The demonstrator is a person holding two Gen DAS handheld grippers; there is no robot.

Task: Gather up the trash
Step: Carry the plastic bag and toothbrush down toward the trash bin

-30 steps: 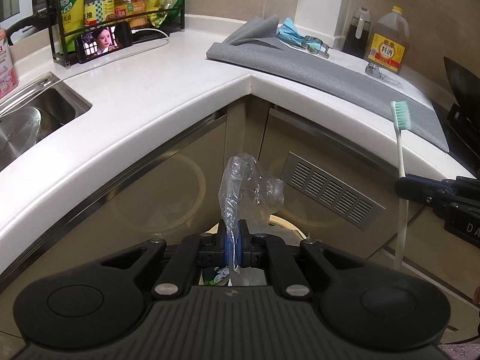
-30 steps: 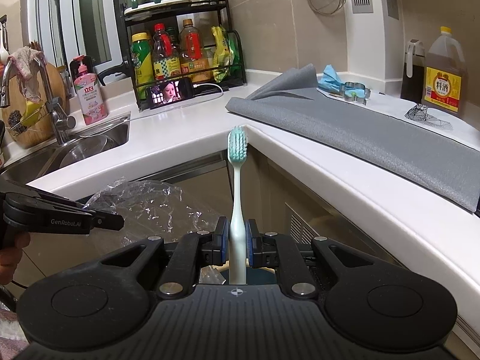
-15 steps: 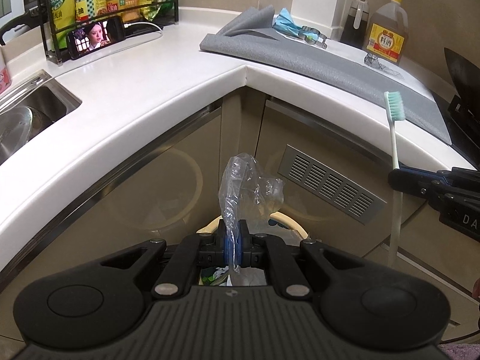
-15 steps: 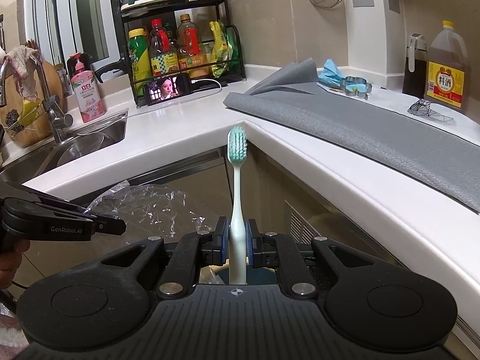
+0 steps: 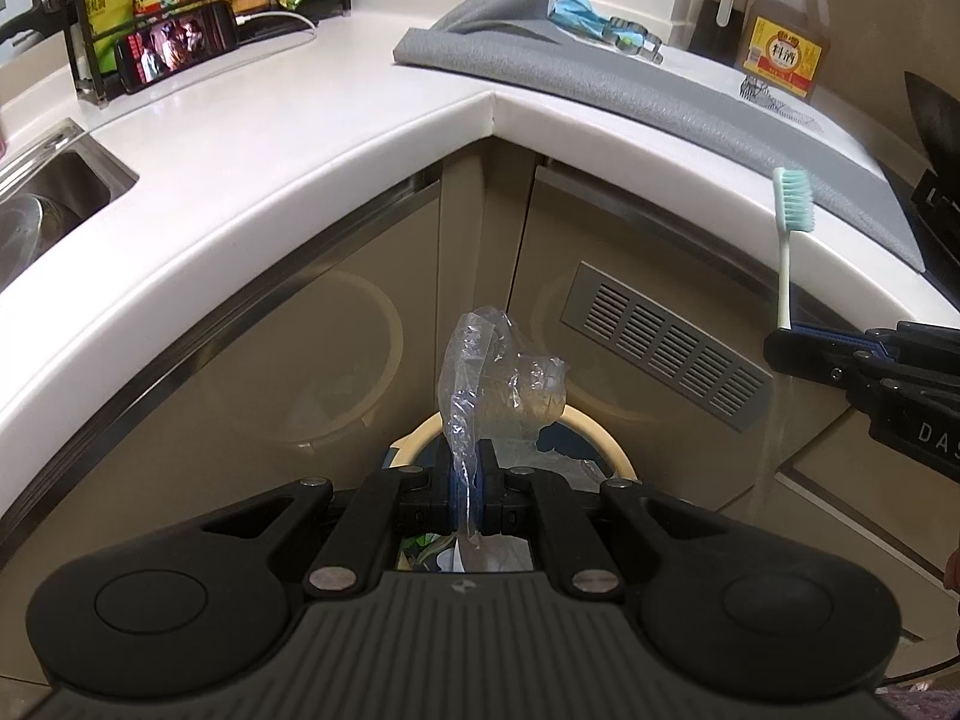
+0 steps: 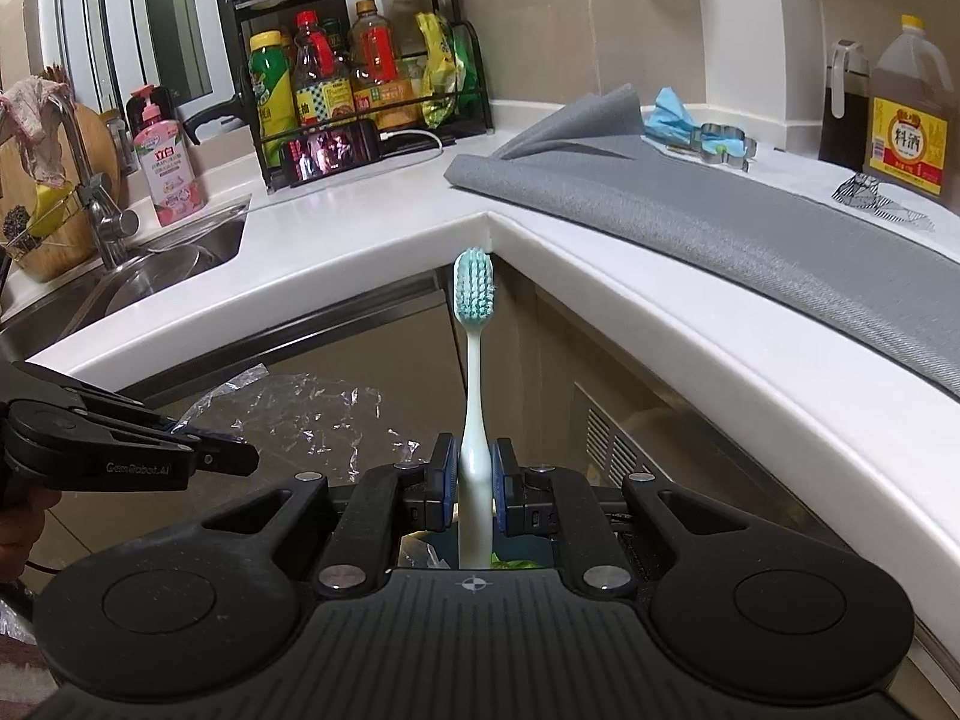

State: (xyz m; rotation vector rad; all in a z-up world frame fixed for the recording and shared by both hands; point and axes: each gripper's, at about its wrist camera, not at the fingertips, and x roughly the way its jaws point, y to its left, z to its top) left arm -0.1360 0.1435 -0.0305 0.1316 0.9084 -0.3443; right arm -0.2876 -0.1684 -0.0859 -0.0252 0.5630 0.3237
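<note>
**Kitchen corner: two held items above the bin**

Left wrist view. Left gripper (image 5: pixel 467 489): jaws closed on a crumpled clear plastic wrap (image 5: pixel 480 384), which stands up from between the pads. Directly below and beyond it, a round bin (image 5: pixel 606 441) with a cream rim, set in the angle of the cabinet fronts; its opening lies partly hidden behind the gripper body. White desk (image 5: pixel 288 138) overhangs the cabinets, its rounded edges meeting at an inner corner above the bin. Open air between that edge and the bin. Vent grille (image 5: pixel 666 348) in the right cabinet door. At right, the right gripper (image 5: pixel 786 351) enters holding a toothbrush (image 5: pixel 789 240) upright, head level with the desk edge; partial lettering "DAS" on its body. Grey mat (image 5: pixel 630 90) on the desk; bottle (image 5: pixel 783 42) with yellow label in Chinese characters.

Right wrist view. Right gripper (image 6: pixel 476 489): jaws clamped on the toothbrush (image 6: pixel 474 372) handle, bristles up, in front of the desk (image 6: pixel 372 210) corner. Bin contents just visible beneath the jaws. Left gripper (image 6: pixel 240 459) at left, marked "GenRobot.AI", with the plastic wrap (image 6: pixel 300 414) spread beyond its tip. Sink (image 6: pixel 168 258), pink pump bottle (image 6: pixel 168 162), rack of bottles (image 6: pixel 354 72), phone (image 6: pixel 336 150) with lit screen.
</note>
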